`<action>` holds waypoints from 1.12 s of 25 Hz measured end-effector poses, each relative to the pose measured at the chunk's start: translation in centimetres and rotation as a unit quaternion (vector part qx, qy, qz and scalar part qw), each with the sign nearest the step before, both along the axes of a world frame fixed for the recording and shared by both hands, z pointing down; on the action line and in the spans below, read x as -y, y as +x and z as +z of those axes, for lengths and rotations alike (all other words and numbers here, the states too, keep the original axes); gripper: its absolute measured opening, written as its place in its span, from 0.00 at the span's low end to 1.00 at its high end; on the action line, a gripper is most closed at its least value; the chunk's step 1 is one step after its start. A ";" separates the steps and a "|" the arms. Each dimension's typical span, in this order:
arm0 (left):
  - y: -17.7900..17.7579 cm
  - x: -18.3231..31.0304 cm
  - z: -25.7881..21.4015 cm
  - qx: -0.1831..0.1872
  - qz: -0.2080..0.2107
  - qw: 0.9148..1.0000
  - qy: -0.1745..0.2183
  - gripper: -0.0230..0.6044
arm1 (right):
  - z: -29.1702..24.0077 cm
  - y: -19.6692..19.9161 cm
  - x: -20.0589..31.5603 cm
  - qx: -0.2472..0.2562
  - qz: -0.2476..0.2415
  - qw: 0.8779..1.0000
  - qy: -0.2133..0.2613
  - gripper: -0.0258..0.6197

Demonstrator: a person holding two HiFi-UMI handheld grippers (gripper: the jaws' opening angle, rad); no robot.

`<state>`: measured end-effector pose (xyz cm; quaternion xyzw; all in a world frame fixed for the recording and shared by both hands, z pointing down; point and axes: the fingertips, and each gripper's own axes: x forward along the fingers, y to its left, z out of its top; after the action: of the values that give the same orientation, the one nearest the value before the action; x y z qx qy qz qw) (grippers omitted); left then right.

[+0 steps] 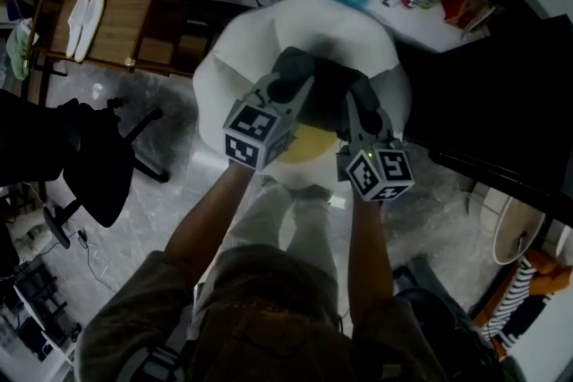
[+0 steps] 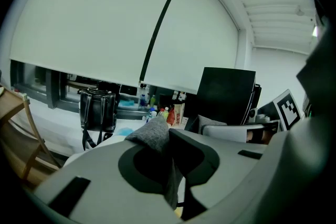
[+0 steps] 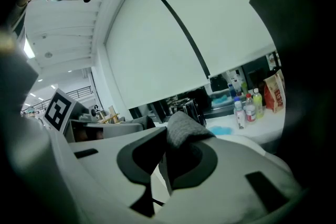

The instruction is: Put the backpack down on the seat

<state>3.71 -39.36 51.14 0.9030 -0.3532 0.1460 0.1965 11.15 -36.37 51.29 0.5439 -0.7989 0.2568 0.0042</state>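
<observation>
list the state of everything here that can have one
left hand-held gripper: shut on a fold of the dark grey fabric backpack
right hand-held gripper: shut on another fold of it
dark grey fabric backpack: held by both over the white rounded seat; contact unclear
white roller blind: lowered most of the way
black strapped handbag: upright on the white counter
plastic bottles: upright, capped
</observation>
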 end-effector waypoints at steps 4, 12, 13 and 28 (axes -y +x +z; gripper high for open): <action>0.2 0.4 0.6 -0.003 -0.007 1.000 0.004 0.09 | 0.7 0.2 0.5 -0.003 0.011 1.000 0.000 0.09; 0.7 1.2 2.1 -0.010 -0.013 1.000 0.004 0.09 | 2.6 0.1 1.3 -0.007 0.021 1.000 -0.002 0.09; 0.7 1.3 2.4 -0.010 -0.014 1.000 0.006 0.09 | 2.8 0.2 1.4 -0.006 0.022 1.000 -0.003 0.09; 2.0 1.9 6.3 -0.003 -0.007 1.000 0.001 0.09 | 7.2 0.9 2.3 -0.010 0.025 0.999 -0.018 0.09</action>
<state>5.70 -41.30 57.45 0.9011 -0.3591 0.1417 0.1973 12.01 -38.67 58.54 0.5657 -0.7805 0.2656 0.0158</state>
